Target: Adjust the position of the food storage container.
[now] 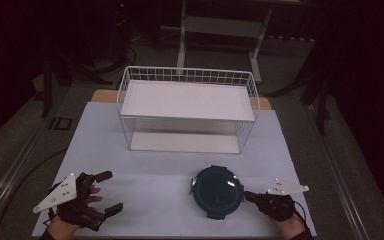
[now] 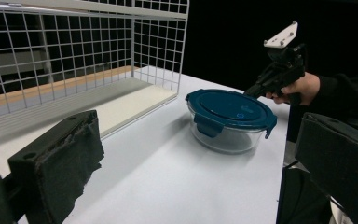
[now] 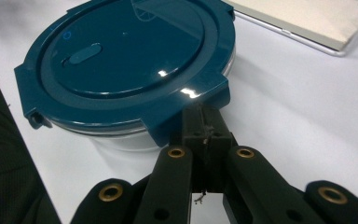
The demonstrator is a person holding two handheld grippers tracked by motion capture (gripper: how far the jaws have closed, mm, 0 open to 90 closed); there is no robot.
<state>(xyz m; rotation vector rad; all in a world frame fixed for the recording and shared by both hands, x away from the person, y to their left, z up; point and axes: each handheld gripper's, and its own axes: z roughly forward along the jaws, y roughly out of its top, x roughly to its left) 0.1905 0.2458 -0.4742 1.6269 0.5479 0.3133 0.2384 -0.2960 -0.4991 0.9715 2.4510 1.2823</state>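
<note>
- Right claw (image 1: pixel 248 196): jaws pressed together with nothing between them, tips at a side latch of the container's lid.
- Round glass container with blue lid (image 1: pixel 217 191): on the counter (image 1: pixel 150 185), directly ahead of the right claw.
- Left claw (image 1: pixel 109 192): jaws wide apart, empty, well left of the container.
- Wire basket (image 1: pixel 187 107): beyond both claws.

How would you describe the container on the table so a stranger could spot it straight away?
On the white table, look in front of the white wire basket, toward the near right. There sits a round clear container; its dark blue clip-on lid sets it apart.
</note>
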